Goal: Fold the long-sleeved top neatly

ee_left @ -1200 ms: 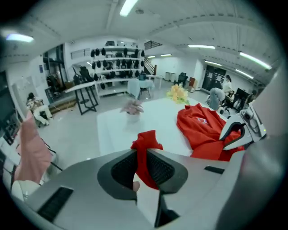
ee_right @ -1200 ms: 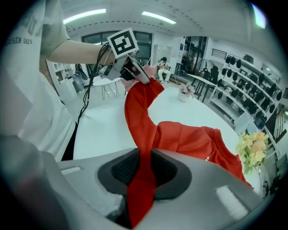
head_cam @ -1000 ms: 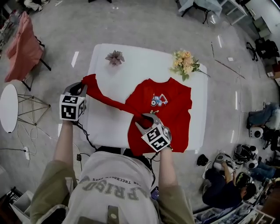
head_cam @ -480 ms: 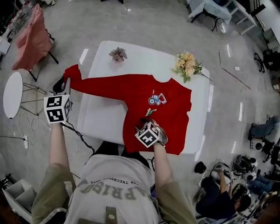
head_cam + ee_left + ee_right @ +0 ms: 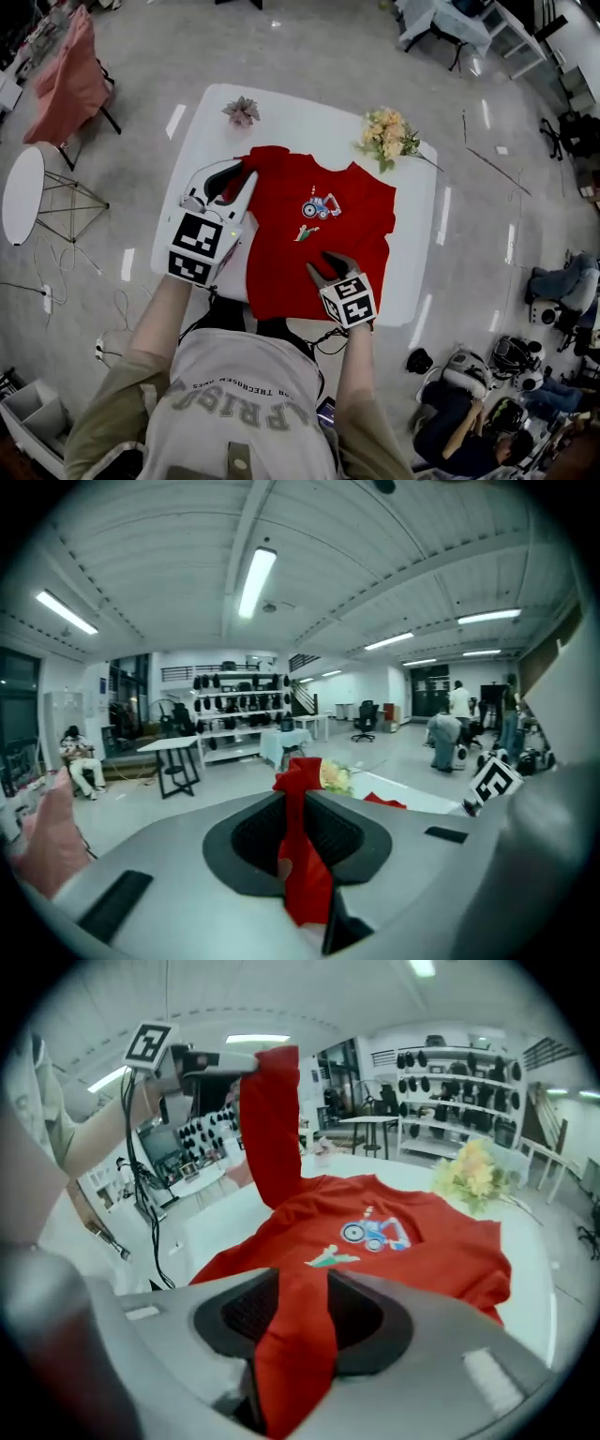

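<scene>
The long-sleeved top [image 5: 323, 220] lies chest print up on the white surface [image 5: 211, 131], its hem at the near edge. My left tool [image 5: 242, 176] is clenched on the end of the sleeve [image 5: 272, 1119], which it holds raised above the top's left side. My right tool [image 5: 325, 260] grips a pinch of the red cloth near the hem. A yellow bouquet [image 5: 386, 134] sits at the far right and a pinkish flower [image 5: 242, 111] at the far left.
</scene>
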The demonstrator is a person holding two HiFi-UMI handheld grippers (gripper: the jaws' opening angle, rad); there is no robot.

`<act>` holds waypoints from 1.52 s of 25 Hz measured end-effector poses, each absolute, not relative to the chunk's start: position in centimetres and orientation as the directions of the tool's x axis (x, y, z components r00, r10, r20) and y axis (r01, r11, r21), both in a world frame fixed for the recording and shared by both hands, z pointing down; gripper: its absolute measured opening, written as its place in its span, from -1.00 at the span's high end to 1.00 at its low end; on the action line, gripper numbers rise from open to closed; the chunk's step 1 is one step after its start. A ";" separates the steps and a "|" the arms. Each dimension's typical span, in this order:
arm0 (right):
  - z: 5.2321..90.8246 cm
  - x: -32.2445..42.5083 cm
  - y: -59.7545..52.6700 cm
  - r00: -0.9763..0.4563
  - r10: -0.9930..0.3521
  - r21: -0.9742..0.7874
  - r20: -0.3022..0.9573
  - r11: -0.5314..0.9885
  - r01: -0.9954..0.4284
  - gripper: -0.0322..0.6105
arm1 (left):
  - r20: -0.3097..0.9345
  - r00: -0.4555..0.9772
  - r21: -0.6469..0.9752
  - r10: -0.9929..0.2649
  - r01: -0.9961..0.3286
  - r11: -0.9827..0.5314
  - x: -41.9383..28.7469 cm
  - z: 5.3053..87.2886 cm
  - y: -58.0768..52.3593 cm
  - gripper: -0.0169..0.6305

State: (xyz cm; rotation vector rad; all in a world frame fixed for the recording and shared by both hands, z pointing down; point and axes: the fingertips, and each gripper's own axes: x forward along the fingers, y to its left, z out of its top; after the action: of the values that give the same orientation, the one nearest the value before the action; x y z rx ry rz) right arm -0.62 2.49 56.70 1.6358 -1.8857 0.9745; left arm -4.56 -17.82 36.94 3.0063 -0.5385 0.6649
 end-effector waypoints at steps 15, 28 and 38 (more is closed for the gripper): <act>52.9 10.1 15.9 -0.060 -0.704 -0.150 0.708 -0.067 -0.986 -0.08 | 0.673 0.735 0.042 0.086 0.078 -0.996 5.7 53.3 8.3 0.75; 55.2 9.9 14.6 -0.187 -0.676 -0.130 0.713 0.135 -0.982 -0.08 | 0.769 0.556 0.106 0.315 0.374 -0.921 2.0 58.4 16.0 0.05; 60.9 2.8 13.1 -0.385 -0.411 -0.190 0.827 0.440 -0.878 -0.06 | 0.807 0.573 0.133 0.142 0.059 -0.989 -2.9 58.3 1.0 0.02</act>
State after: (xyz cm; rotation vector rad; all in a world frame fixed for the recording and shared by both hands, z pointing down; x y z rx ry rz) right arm 2.84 13.06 60.88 1.0814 -1.9755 0.8289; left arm -2.94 1.02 58.33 2.7048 0.1729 1.3998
